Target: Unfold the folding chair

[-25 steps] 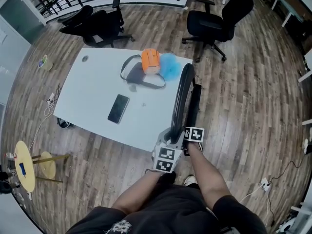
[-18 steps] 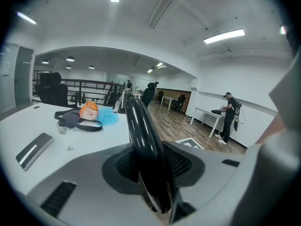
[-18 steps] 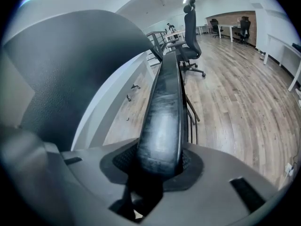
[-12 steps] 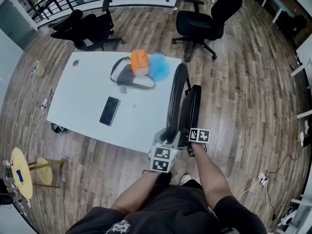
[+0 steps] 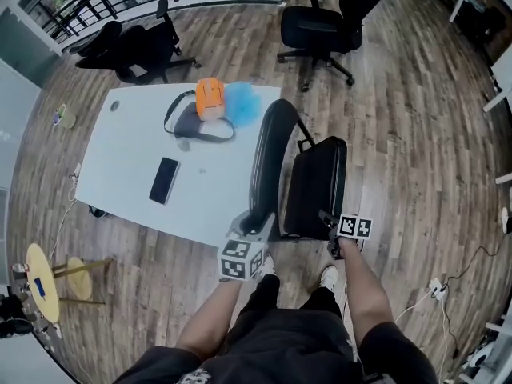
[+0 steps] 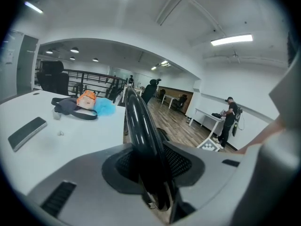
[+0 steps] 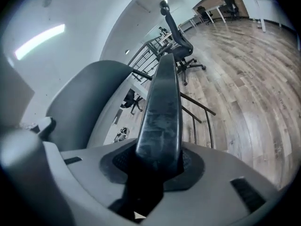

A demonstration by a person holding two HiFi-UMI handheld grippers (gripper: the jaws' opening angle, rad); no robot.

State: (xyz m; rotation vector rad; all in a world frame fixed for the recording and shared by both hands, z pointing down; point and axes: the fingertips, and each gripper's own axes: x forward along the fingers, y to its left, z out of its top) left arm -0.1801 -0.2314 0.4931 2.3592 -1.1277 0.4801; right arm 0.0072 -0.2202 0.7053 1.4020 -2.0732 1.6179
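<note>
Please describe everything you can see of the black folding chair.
The folding chair is black and looks like glossy plastic with thin rods. Its curved backrest and flat seat stand apart in a V, partly open. It stands on the wood floor beside the white table. The left tool grips the backrest edge, the right tool the seat edge.

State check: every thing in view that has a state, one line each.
Chair: partly unfolded, its two panels spread apart.
Left gripper: shut on back.
Right gripper: shut on seat.
Phone: flat on table, screen dark.
Bag: lying on table, strap loose.
</note>
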